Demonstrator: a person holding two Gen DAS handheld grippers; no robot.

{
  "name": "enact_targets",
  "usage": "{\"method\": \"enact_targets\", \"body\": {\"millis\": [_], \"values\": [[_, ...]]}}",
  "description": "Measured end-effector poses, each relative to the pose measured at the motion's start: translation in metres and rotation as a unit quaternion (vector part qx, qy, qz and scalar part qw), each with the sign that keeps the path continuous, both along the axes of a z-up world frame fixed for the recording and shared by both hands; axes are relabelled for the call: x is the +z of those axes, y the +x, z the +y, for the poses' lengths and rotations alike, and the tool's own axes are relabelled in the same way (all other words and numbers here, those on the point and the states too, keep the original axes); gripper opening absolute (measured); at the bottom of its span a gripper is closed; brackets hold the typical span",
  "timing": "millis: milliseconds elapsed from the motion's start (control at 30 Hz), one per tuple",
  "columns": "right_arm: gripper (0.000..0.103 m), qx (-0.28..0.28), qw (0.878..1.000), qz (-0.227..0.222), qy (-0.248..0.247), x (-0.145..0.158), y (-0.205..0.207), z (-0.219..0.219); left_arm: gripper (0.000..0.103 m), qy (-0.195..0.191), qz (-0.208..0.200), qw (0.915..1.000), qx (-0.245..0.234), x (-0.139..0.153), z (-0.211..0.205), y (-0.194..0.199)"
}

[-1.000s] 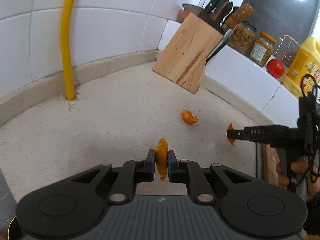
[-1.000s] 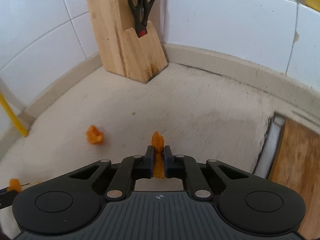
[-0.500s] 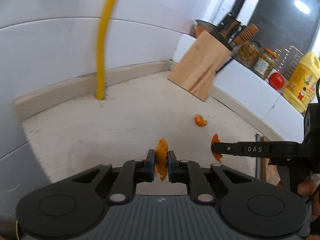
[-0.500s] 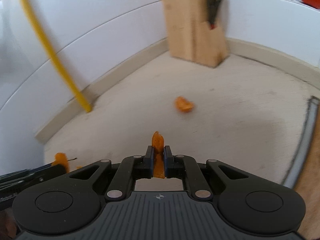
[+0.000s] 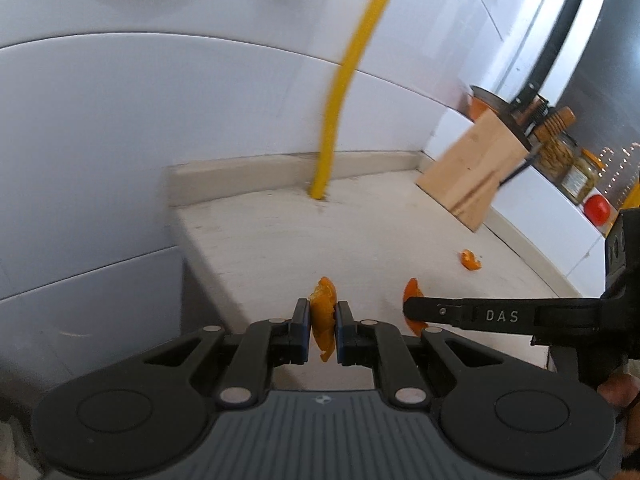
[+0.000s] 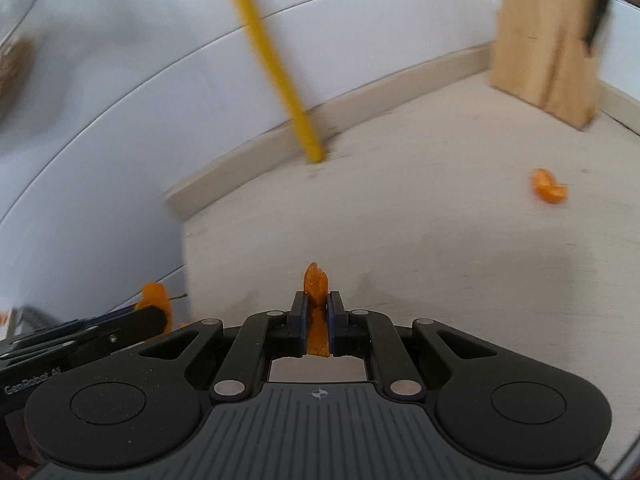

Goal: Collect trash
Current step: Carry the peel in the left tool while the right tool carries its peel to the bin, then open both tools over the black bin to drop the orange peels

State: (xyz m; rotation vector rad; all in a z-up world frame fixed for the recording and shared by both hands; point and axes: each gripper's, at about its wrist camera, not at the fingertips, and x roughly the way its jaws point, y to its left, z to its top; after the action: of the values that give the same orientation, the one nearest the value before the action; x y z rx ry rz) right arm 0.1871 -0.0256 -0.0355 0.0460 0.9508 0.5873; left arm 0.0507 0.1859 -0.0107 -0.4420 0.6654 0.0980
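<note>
Left gripper (image 5: 323,330): clamped on peel piece (image 5: 322,312) | right gripper (image 6: 317,330): clamped on peel sliver (image 6: 316,286) | loose peel (image 6: 549,191) on counter (image 6: 400,240): at your right tool's 2 o'clock, nearer it than your left.

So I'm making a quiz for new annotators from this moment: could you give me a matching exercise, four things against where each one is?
Things:
1. orange peel piece
2. second orange peel piece
3. loose orange peel piece
4. yellow pipe

Places:
A. lying on the beige countertop
B. clamped in the right gripper
C. rising along the white wall
D. clamped in the left gripper

Pairs: 1-D, 2-B, 3-A, 4-C
</note>
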Motion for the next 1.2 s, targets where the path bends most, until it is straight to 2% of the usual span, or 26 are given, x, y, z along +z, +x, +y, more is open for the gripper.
{"method": "enact_targets", "body": {"millis": [433,700,900,1200], "values": [[0.013,0.099,0.995,0.015,-0.006,-0.005,-0.038,0.083,0.008,-0.012,0.01,0.9971,0.075,-0.011,0.049,-0.058],[0.013,0.137,0.99,0.033,-0.014,-0.019,-0.058,0.122,0.008,-0.018,0.025,0.9929,0.115,-0.024,0.075,-0.084],[0.013,0.152,0.987,0.048,-0.026,-0.033,-0.064,0.144,0.008,-0.022,0.053,0.9886,0.139,-0.043,0.092,-0.087],[0.014,0.168,0.982,0.071,-0.05,-0.066,-0.063,0.175,0.008,-0.033,0.104,0.9839,0.141,-0.07,0.099,-0.072]]}}
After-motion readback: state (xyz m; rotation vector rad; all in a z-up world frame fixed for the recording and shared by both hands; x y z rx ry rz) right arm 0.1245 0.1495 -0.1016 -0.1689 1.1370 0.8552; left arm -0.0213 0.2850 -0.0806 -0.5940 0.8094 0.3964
